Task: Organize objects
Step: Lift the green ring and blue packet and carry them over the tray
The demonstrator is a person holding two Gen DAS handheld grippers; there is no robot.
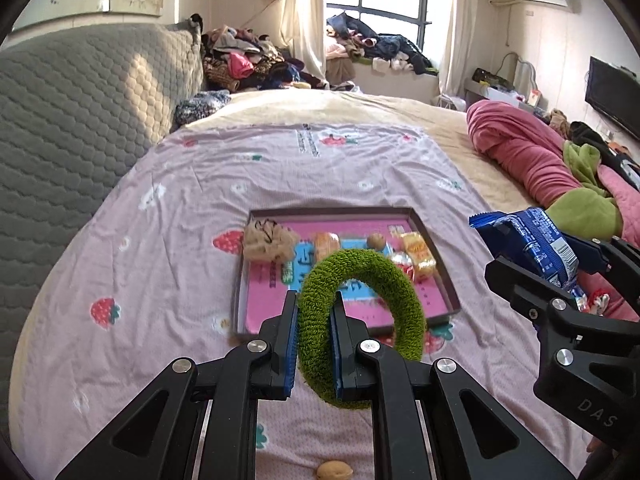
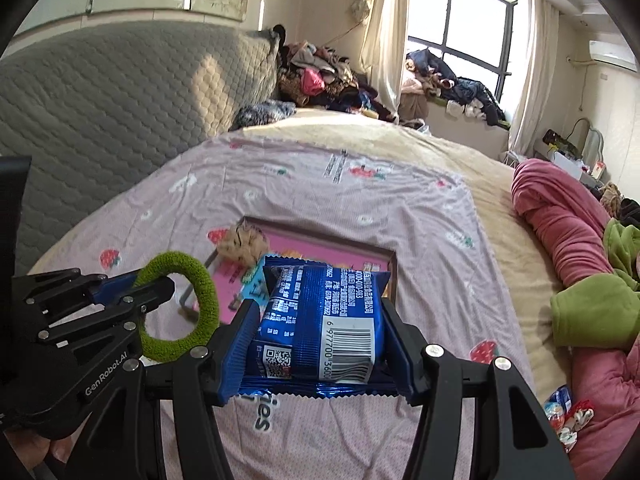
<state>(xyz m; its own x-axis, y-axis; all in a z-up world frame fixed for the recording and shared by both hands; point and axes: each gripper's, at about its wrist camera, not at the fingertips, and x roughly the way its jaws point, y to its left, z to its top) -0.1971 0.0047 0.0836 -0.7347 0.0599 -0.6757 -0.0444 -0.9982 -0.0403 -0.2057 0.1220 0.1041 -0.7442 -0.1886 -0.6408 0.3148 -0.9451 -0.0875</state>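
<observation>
Transport looks underway: left gripper (image 1: 314, 330) is clamped tight on the green hair ring (image 1: 360, 320) at frame centre, right gripper (image 2: 320, 332) squeezes the blue snack packet (image 2: 320, 320), both above the tray (image 1: 440, 280), so next comes lowering and releasing inside.

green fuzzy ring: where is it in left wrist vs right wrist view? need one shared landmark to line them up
Left wrist: green fuzzy ring sits bottom centre, pinched between the left gripper fingers, in front of the tray.
Right wrist: green fuzzy ring sits at lower left, held by the left gripper, beside the blue snack packet.
Shared landmark: the pink-lined tray on the strawberry-print sheet, just beyond the ring in both.
</observation>
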